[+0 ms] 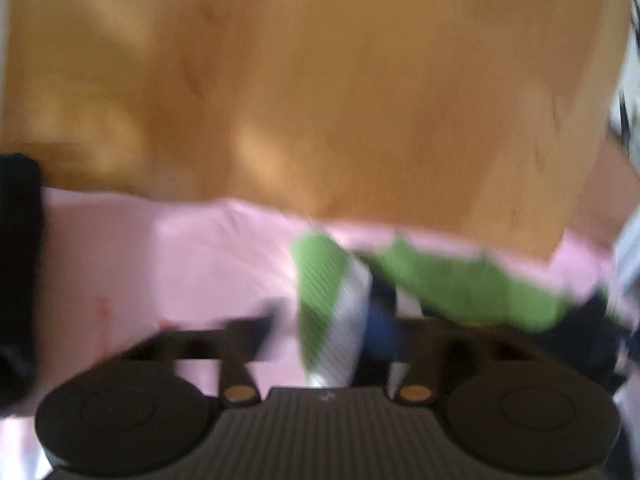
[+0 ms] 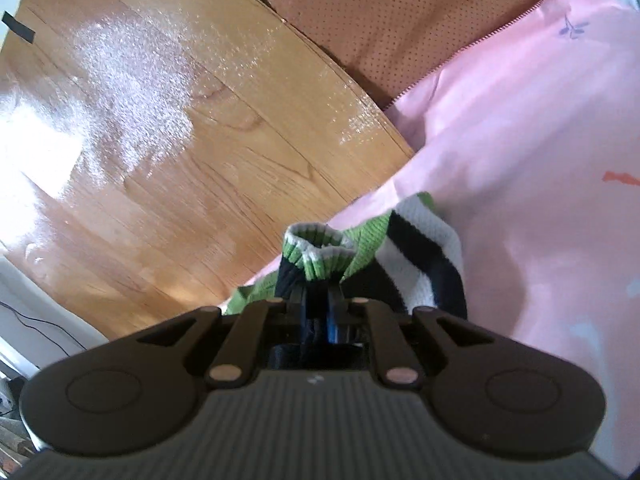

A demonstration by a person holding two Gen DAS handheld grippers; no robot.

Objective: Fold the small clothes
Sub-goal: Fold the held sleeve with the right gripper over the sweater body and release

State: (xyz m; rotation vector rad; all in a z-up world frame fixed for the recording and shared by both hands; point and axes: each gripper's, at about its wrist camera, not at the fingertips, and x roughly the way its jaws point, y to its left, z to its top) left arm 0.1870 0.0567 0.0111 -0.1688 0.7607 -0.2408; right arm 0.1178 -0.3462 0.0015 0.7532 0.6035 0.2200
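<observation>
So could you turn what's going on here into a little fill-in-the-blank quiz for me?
1. The striped garment is green, white and ____.
2. It lies on a ____ cloth.
3. The table beside the cloth is made of ____.
4. The right gripper has its fingers closed on the garment's ribbed ____.

Missing words: black; pink; wood; cuff

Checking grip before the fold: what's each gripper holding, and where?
Right gripper pinches the striped garment by its ribbed cuff. Left gripper is shut on the same garment's body.
</observation>
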